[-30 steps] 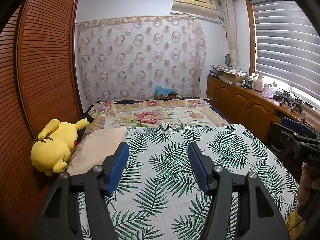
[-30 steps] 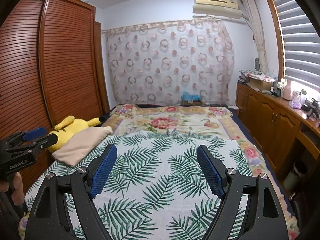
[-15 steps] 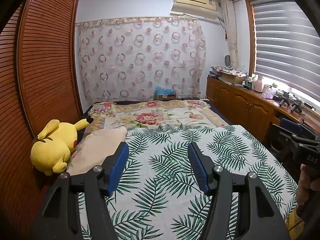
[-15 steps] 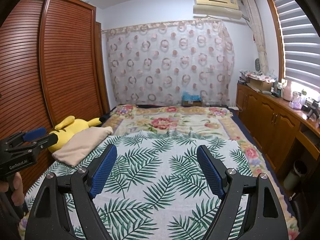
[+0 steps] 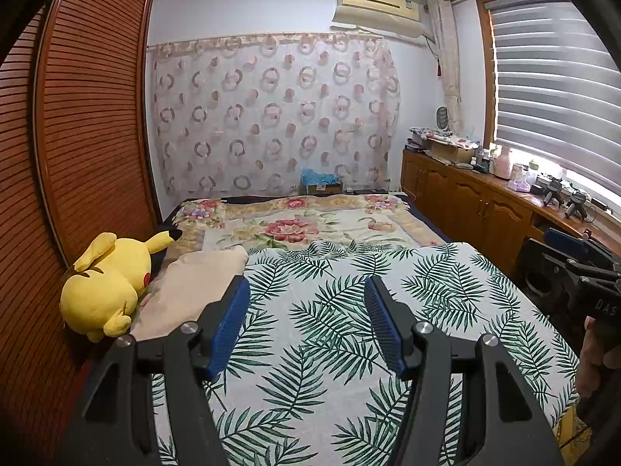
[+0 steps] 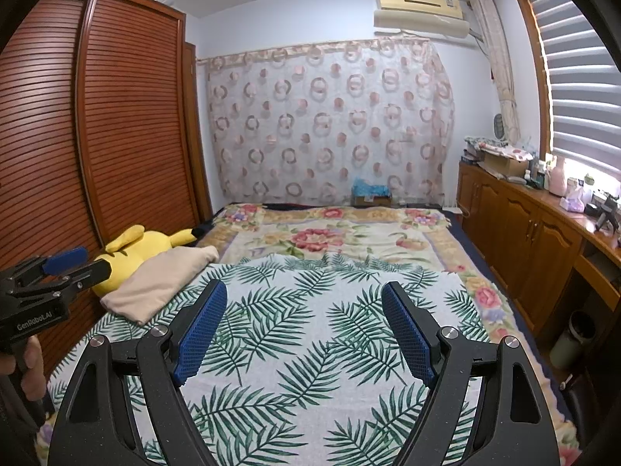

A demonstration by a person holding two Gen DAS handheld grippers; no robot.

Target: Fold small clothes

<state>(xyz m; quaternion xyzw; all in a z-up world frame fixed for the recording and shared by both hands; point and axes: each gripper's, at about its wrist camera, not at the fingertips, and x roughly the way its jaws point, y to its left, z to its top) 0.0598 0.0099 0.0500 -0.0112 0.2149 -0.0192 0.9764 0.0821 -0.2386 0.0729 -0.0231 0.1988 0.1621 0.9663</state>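
the small beige cloth [image 5: 190,291] lies in a soft, lumpy heap on the left side of the bed, on the edge of the palm-leaf sheet [image 5: 341,310]. it looks smooth and plain, with a rounded far end. it touches the yellow plush toy [image 5: 104,283], which is round and fuzzy with long ears and lies on its side just beside the wardrobe.

the left gripper [image 5: 306,310] hangs over the near part of the sheet and tips down a little. its jaws are apart with nothing between them. the blue pads [image 5: 229,326] are ribbed and the arms are black and hard. its left finger is in front of the cloth's near edge in this view, but i cannot tell if it touches.

the right gripper [image 6: 302,322] also hangs over the sheet, tipped down a little, with its jaws wide apart and nothing in them. its pads [image 6: 407,334] are blue with tiny bumps. a hand [image 6: 27,365] holds the other gripper at the left edge of the right wrist view.

the sheet is white with green leaves and lies flat with a few wrinkles at the far end. under it is a flower blanket [image 6: 330,233]. the wardrobe [image 6: 116,124] has brown slatted doors. a thin curtain with rings [image 6: 330,120] covers the far wall, with an air conditioner [image 6: 419,11] above it. wooden cabinets [image 6: 524,240] run along the right under the window blinds [image 6: 582,77].
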